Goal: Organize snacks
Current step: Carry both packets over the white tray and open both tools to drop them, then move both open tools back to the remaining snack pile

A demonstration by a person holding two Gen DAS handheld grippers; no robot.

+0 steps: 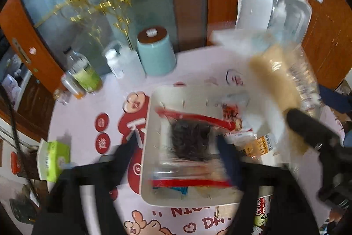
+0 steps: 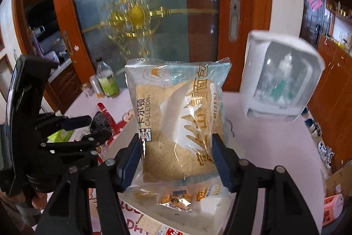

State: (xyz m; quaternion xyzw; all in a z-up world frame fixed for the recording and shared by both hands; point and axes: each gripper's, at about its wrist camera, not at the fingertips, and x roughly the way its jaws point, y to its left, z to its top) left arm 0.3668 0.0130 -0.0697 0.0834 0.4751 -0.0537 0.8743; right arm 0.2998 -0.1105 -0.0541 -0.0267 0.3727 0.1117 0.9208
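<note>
1. Clear-wrapped bread packet (image 2: 178, 122): clamped upright between right gripper (image 2: 177, 160) pads, above white tray (image 1: 151, 197).
2. Left gripper (image 1: 176, 147): jaws wide, empty, over red-sealed dark snack bag (image 1: 189, 140) in tray.

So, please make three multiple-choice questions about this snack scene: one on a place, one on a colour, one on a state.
1. Where does the dark snack bag lie?
A. in the white tray
B. on the blue jar
C. on the floor

2. What colour is the round jar at the back of the table?
A. red
B. light blue
C. black

3. What is the right gripper doing?
A. hanging empty
B. holding a bottle
C. holding a bread pack

Answers:
1 A: the bag rests inside the tray.
2 B: its body is light blue under a brown lid.
3 C: the bread pack stands between its fingers, off the table.
</note>
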